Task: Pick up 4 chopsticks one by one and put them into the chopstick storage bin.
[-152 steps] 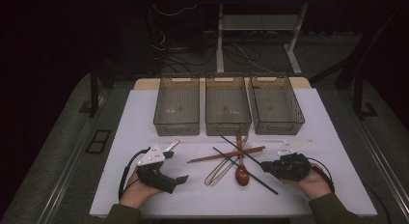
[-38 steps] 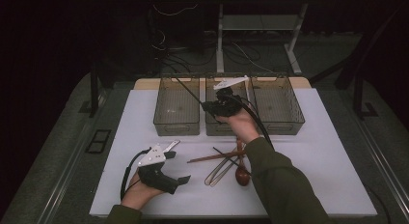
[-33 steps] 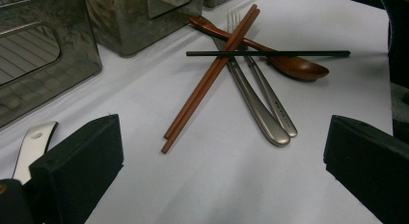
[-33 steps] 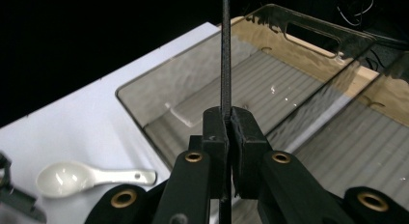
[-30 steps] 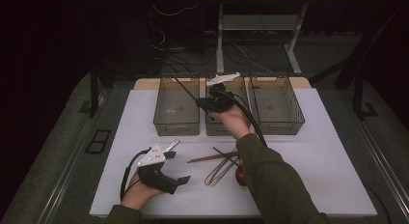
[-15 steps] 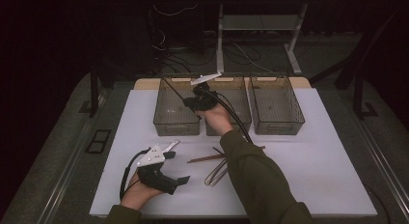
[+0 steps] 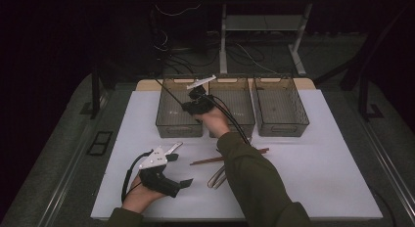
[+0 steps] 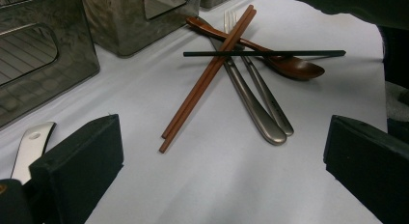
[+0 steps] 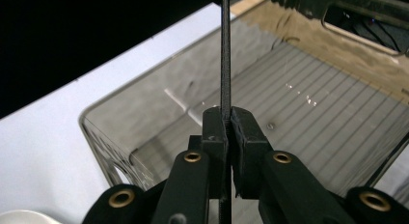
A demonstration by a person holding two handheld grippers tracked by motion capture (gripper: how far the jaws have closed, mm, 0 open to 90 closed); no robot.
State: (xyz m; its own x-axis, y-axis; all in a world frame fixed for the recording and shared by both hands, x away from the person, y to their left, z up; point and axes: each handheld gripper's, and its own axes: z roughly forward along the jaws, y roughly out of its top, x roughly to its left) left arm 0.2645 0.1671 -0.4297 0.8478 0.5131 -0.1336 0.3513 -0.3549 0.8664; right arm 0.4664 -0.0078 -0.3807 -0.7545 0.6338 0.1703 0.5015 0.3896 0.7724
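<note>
I have the right gripper (image 7: 188, 105) over the left bin (image 7: 179, 109), its fingers (image 9: 214, 130) pinched tight on a thin black chopstick (image 9: 225, 50); the stick runs straight up from between the fingers and out past them, over the ribbed floor of the bin, and in the high view it slants away from the fingers toward the bin's far left corner. The left gripper (image 7: 166, 183) rests on the white counter (image 7: 337, 178) with its fingers (image 8: 79, 161) spread wide and nothing between them; ahead of those fingers lies the remaining pile: a second black chopstick (image 8: 264, 53) laid across a pair of brown chopsticks (image 8: 207, 77), a metal fork (image 8: 258, 89), another metal handle beside it and a wooden spoon (image 8: 289, 64).

To do this drop well, I judge I should bring the stick's long axis in line with the bin's length, so that neither end catches a wall; lower until the far tip is below the rim; then part the fingers only a little, so the stick slides out flat rather than bouncing. A steep tilt risks it leaning on the rim or tipping out onto the counter; I would level it first.
</note>
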